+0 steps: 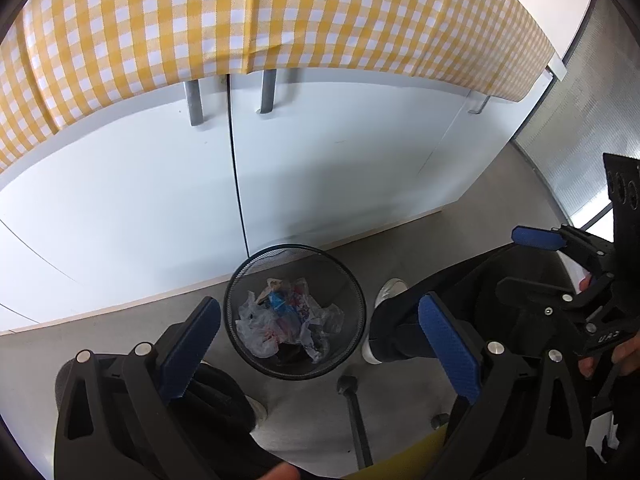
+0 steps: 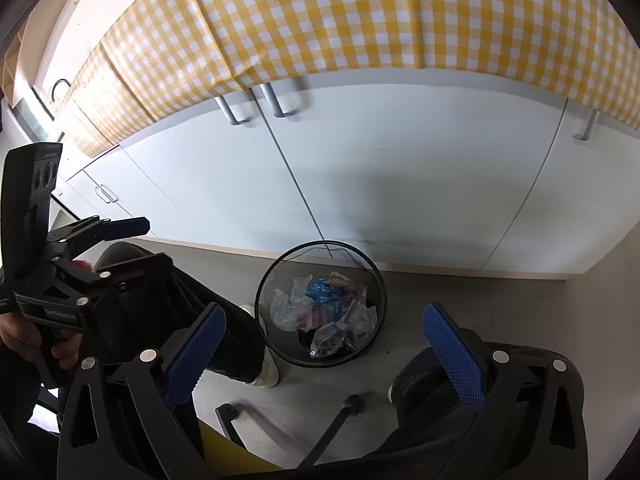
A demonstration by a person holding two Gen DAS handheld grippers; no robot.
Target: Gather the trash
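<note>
A black wire-mesh waste bin [image 1: 256, 272] stands on the grey floor below white cabinets; it also shows in the right wrist view [image 2: 276, 272]. Crumpled plastic wrappers and bags [image 1: 288, 316] lie inside it, seen too in the right wrist view [image 2: 324, 312]. My left gripper [image 1: 320, 344] is open and empty, held above the bin. My right gripper [image 2: 324, 356] is open and empty, above and just in front of the bin. The right gripper also appears at the right of the left wrist view [image 1: 476, 268], and the left gripper at the left of the right wrist view [image 2: 152, 240].
White cabinet doors [image 1: 340, 160] with metal handles run behind the bin, under a yellow-checked tablecloth [image 1: 280, 12]. The person's legs and white shoes [image 1: 390, 290] flank the bin. Chair base legs with castors [image 2: 344, 408] lie on the floor in front.
</note>
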